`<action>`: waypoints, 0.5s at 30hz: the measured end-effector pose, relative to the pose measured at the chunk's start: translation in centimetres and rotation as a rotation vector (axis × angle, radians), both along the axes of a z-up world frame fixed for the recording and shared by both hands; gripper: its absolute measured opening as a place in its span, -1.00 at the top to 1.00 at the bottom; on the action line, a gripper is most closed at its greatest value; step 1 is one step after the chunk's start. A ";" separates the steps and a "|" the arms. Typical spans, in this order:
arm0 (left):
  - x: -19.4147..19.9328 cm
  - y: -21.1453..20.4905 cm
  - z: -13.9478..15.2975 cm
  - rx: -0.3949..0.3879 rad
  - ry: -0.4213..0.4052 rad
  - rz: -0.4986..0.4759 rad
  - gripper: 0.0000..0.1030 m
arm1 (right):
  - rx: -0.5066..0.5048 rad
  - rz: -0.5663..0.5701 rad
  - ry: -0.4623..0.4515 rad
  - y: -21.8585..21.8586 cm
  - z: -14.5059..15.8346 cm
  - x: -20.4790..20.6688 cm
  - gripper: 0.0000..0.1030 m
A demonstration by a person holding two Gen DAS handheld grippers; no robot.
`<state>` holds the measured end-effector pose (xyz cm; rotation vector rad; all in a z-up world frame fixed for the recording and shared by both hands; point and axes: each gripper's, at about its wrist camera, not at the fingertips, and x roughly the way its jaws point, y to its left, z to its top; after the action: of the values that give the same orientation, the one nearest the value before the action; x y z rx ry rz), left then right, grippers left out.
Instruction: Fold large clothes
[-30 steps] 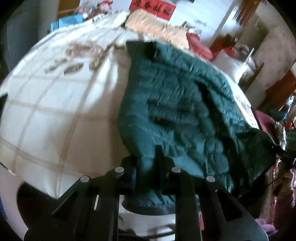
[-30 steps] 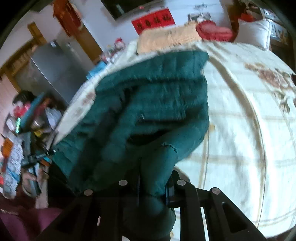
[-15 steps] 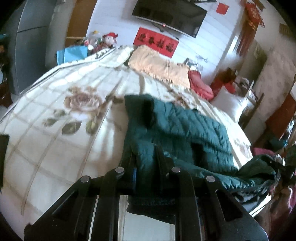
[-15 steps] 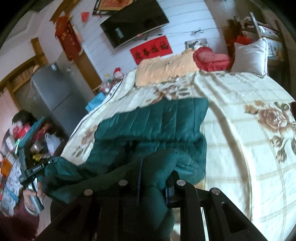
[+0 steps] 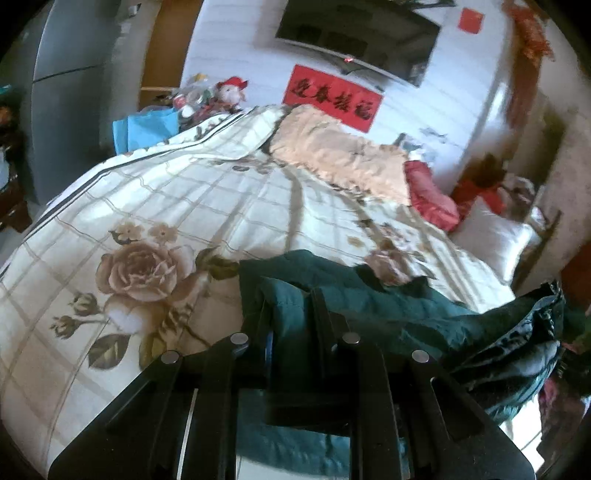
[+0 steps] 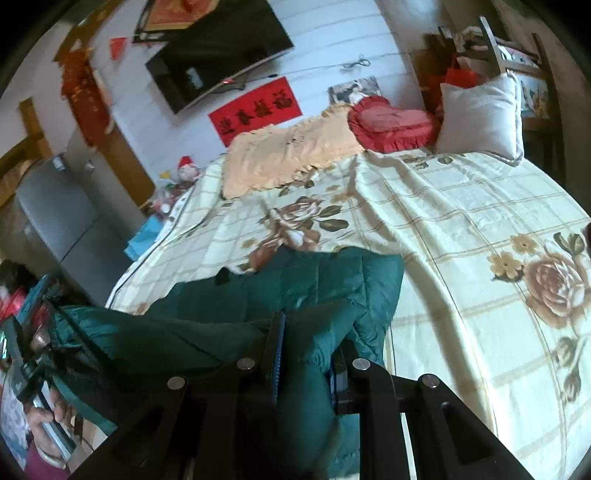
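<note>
- Left wrist view: left tongs [image 5: 291, 314] pinching a fold of the dark green quilted coat [image 5: 388, 306], padding bunched between the two black fingers.
- Coat lying across the near edge of the bed [image 5: 184, 199], on the cream checked cover printed with brown roses; far end of it lifted off the bed at the right of the picture.
- Peach blanket [image 5: 332, 155], red cushion [image 5: 432, 195] and white pillow [image 5: 495, 240] along the far side of the bed; television [image 5: 354, 33] and red banner [image 5: 332, 98] on the white wall.
- Right wrist view: right tongs [image 6: 306, 339] clamped on another fold of the coat [image 6: 295, 291], fabric filling the narrow gap between the fingers.
- Rest of the coat spread over the near corner of the bed [image 6: 461, 229], trailing left off the edge.
- Hand [image 6: 44, 424] at lower left holding the other handle, blurred.
- Grey fridge [image 6: 55, 214] beyond the bed at the left.
</note>
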<state>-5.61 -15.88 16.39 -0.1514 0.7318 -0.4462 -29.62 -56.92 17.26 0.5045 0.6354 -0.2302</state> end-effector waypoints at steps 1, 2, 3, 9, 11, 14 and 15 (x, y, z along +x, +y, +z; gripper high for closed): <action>1.2 -0.3 -0.5 0.005 0.008 0.019 0.70 | 0.001 -0.012 0.009 -0.6 -0.2 0.8 0.68; 2.1 -0.6 -0.8 0.010 0.014 0.035 0.70 | 0.000 -0.023 0.017 -1.2 -0.4 1.7 0.68; 3.1 -0.9 -1.3 0.011 0.024 0.048 0.70 | -0.005 -0.038 0.030 -1.8 -0.7 2.7 0.68; 7.3 -3.3 -4.4 0.054 0.070 0.079 0.69 | 0.009 -0.088 0.071 -4.2 -3.3 7.4 0.68; 8.2 -3.8 -5.5 0.053 0.093 0.074 0.69 | 0.033 -0.099 0.097 -4.8 -4.7 8.7 0.68; 9.1 -3.6 -6.4 0.008 0.137 0.065 0.62 | 0.122 -0.105 0.087 -5.9 -6.5 9.6 0.38; 9.3 -3.3 -6.5 -0.020 0.156 0.054 0.60 | 0.138 -0.103 0.066 -6.1 -6.5 9.3 0.32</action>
<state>3.68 -19.16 9.88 -0.2260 0.8742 -0.3936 -20.37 -63.06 10.74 0.6660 0.6930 -0.3026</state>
